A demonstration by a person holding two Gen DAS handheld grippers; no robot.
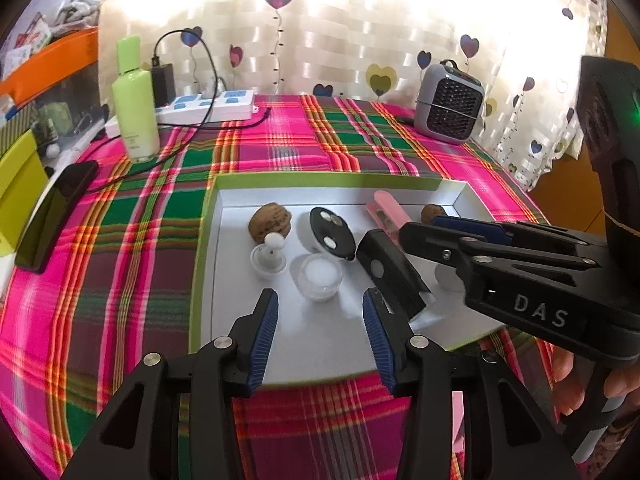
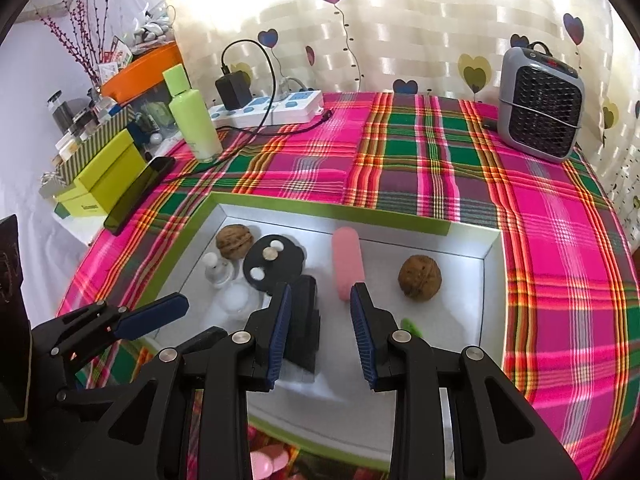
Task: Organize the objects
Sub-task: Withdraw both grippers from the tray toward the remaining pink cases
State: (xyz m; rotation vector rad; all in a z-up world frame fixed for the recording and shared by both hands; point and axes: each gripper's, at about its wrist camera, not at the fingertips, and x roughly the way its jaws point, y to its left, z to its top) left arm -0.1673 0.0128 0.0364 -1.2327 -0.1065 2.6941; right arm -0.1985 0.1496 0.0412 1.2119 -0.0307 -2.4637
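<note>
Black, blue-padded tongs fill the foreground of both views, angled steeply down over a white tray (image 1: 224,216) with a green rim that lies on a plaid cloth (image 1: 280,152). The left gripper (image 1: 320,312) hangs above the tray's near edge with its jaws released and nothing between the pads; a small clear cup (image 1: 317,278) sits just ahead of them. The right gripper (image 2: 320,312) also stands released and empty, hovering over the tray's middle. From the left wrist view it reaches in from the right side, and fingertips (image 1: 568,372) of the person's hand show beneath its body.

Much is partly hidden. The right gripper covers the near end of the pink case (image 2: 347,262) and most of one walnut (image 1: 432,212) in the left view. A black block (image 2: 306,312) is half masked by the right gripper's left finger, and a green scrap (image 2: 412,326) peeks out behind its right finger; what it is cannot be told. The clear cup is a blur in the right view.

Inside the tray lie two walnuts, the left one (image 2: 234,240) in the far left corner, the other (image 2: 420,278) to the right, well apart. Between them sit a black oval disc (image 2: 274,264) bearing small round pieces, a white knobbed cap (image 2: 218,270), the cup, the block and the pink case.

Behind the tray stand a green bottle (image 2: 194,120), a power strip (image 2: 268,108) and a grey heater (image 2: 540,108).
</note>
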